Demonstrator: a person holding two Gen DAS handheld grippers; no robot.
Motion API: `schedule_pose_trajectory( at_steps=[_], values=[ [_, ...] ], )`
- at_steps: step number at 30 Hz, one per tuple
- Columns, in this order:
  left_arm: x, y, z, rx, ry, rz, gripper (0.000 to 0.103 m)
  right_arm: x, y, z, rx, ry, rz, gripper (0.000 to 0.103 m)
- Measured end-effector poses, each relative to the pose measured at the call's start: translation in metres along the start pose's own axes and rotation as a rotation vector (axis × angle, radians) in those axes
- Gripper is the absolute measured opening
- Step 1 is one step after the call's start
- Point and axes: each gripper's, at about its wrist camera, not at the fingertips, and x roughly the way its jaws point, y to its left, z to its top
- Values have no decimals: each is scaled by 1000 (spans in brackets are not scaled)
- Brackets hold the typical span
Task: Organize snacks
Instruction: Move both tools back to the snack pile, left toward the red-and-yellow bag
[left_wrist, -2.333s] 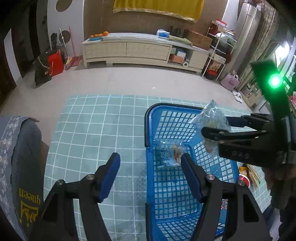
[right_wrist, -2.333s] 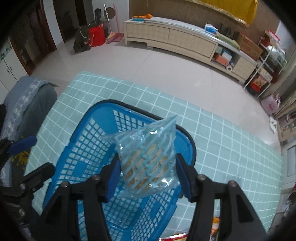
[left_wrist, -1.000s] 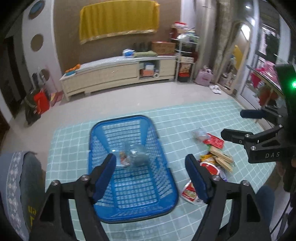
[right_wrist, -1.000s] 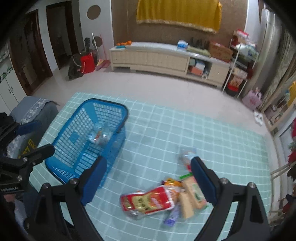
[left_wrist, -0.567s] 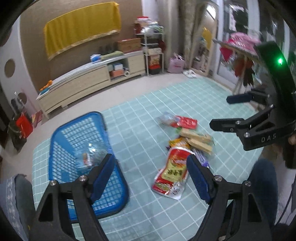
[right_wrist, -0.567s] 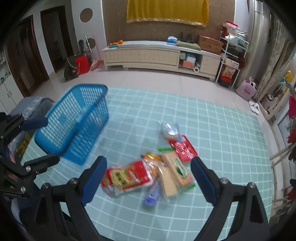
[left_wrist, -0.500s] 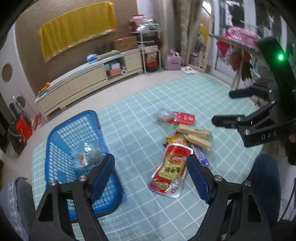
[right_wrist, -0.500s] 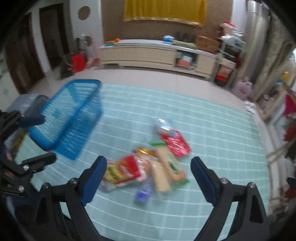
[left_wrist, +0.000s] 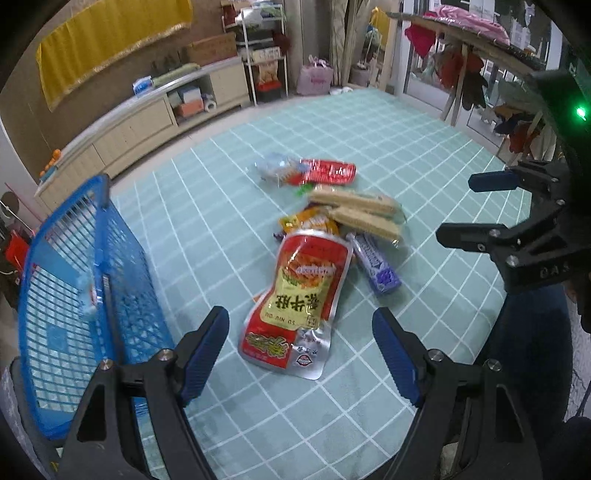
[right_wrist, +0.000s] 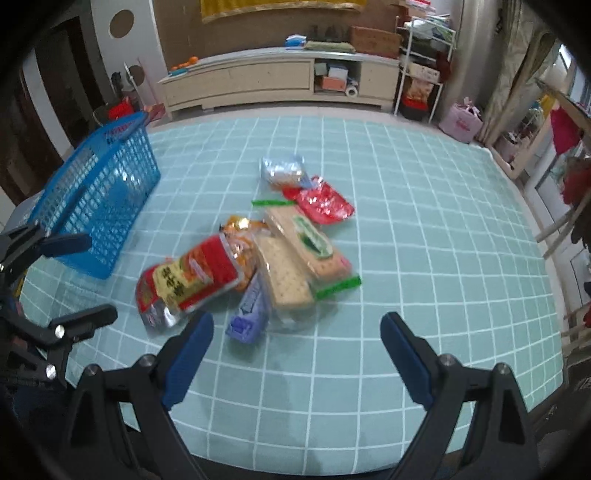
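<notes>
The left gripper (left_wrist: 299, 339) stands wide open with nothing between its fingers, held above the near end of the big red and yellow pouch (left_wrist: 301, 295). The right gripper (right_wrist: 295, 339) is just as wide open and just as empty, poised over the near side of the snack pile, close to the purple packet (right_wrist: 249, 310).

Most of the sorting is still to do. The blue basket (left_wrist: 110, 258) sits at the left edge of the tiled green mat (left_wrist: 424, 155), and through its mesh something pale shows inside; it looks like one or two packets already dropped in, though the bars and blur make that hard to confirm. Everything else lies loose in the middle of the mat, well apart from the basket: the red and yellow pouch nearest the basket, an orange packet (right_wrist: 240, 227) tucked partly under it, the purple packet beside it, two long cracker packs (right_wrist: 295, 266) lying side by side and overlapping, a flat red pouch (right_wrist: 325, 205) beyond them, and a clear blue bag (right_wrist: 282, 170) at the far end of the pile, touching the red pouch.

So roughly seven packets are left to move. Both grippers are free, and the pouch under the left one seems the natural next pick, being the topmost, the largest and the closest to the basket.
</notes>
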Motion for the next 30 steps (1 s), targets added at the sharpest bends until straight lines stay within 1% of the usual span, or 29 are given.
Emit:
schedule_pose_trajectory(
  at_steps=[4,6,8,10,11,13,17,19,21,24,27,28,29,30],
  values=[
    [22,-1,0,9,41,-11,78,15,-3,-9,-9,37,34,94],
    [33,-3,0,28,62,-11,78,24,-3,-14,-21,59,20,94],
    [39,-5,1,42,76,-10,78,28,-2,-15,-21,48,11,94],
    [50,-6,3,50,93,-15,78,29,-2,-16,-29,31,-16,94],
    [54,-5,4,50,102,-19,78,31,-2,-16,-31,30,-44,94],
    [67,-3,7,51,126,-25,78,34,-6,-15,-6,23,-63,94],
    [83,0,11,69,154,-27,78,44,-13,-14,7,44,-44,94],
    [90,1,14,77,166,-25,78,46,-14,-14,6,43,-50,94],
    [97,3,15,65,177,-27,78,49,-17,-14,7,46,-57,94],
    [106,6,16,53,199,-52,78,51,-21,-15,12,51,-46,95],
    [111,7,14,41,196,-61,78,51,-22,-15,14,49,-45,95],
    [112,8,14,35,196,-66,77,50,-23,-16,21,49,-38,95],
    [113,9,14,27,198,-73,72,50,-24,-16,28,52,-30,95],
    [114,10,13,14,204,-87,69,50,-25,-17,34,55,-23,95]
  ],
)
